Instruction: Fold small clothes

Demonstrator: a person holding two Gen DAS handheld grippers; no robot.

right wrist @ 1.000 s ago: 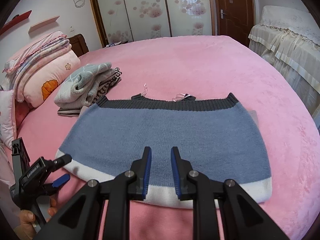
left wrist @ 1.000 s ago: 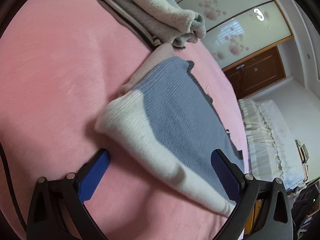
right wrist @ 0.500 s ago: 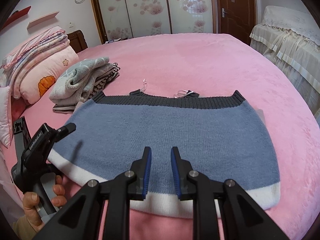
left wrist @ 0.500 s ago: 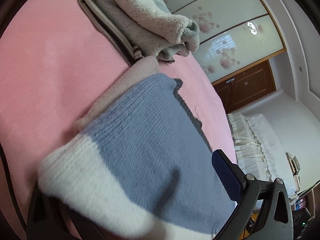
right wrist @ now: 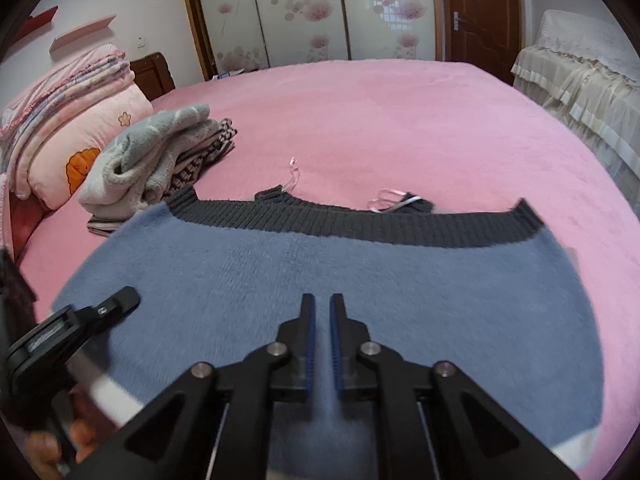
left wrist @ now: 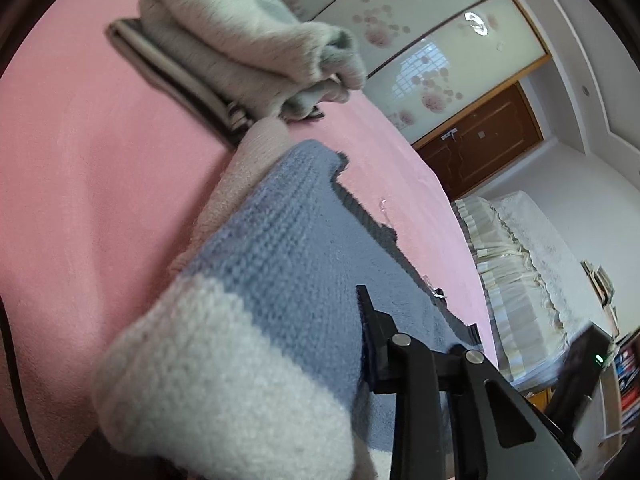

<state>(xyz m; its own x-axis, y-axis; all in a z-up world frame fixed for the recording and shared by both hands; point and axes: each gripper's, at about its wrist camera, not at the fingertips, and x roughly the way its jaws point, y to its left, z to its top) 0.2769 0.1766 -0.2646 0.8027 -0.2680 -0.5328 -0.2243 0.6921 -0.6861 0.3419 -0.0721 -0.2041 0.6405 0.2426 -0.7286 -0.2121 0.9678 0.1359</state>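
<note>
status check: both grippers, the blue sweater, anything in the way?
Left gripper jaws just closed onto sweater white hem corner. Right gripper jaws closing, nothing between them, above the blue knit. Folded clothes pile beside sweater's far left corner.

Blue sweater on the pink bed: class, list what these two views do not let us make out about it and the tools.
- Left wrist view: the left tool shows one finger; the blue sweater bunched over it hides the other.
- Right wrist view: the sweater's white hem lies behind the right tool and the frame's bottom edge.
- Right wrist view: motion blur smears the sweater's right side.
</note>
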